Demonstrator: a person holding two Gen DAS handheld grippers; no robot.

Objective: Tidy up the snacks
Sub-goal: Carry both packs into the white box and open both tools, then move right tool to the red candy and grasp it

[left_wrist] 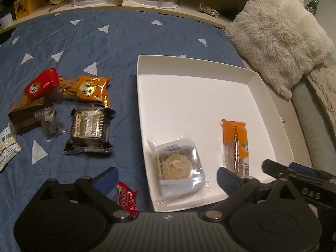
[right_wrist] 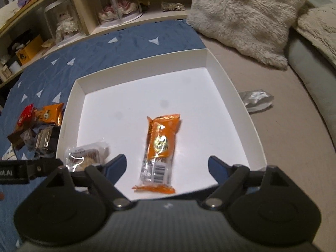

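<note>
A shallow white box (left_wrist: 189, 67) (right_wrist: 130, 67) lies on a blue quilt. In it lie a clear-wrapped round pastry (left_wrist: 176, 166) (right_wrist: 88, 155) and an orange bar packet (left_wrist: 236, 145) (right_wrist: 160, 147). My left gripper (left_wrist: 168, 178) is open and empty above the box's near edge, over the pastry. My right gripper (right_wrist: 167, 166) is open and empty just above the orange bar's near end. Left of the box lies a pile of snacks: a red packet (left_wrist: 41, 83), an orange packet (left_wrist: 90, 89), a dark biscuit pack (left_wrist: 89, 126), a brown box (left_wrist: 27, 113). A small red candy (left_wrist: 126, 195) lies by my left finger.
A fluffy cream pillow (left_wrist: 279, 35) (right_wrist: 245, 14) lies beyond the box on the right. A silver wrapper (right_wrist: 256, 98) lies right of the box. A wooden shelf (left_wrist: 126, 6) with clear display cases runs along the back. A white packet (left_wrist: 6, 145) lies at the far left.
</note>
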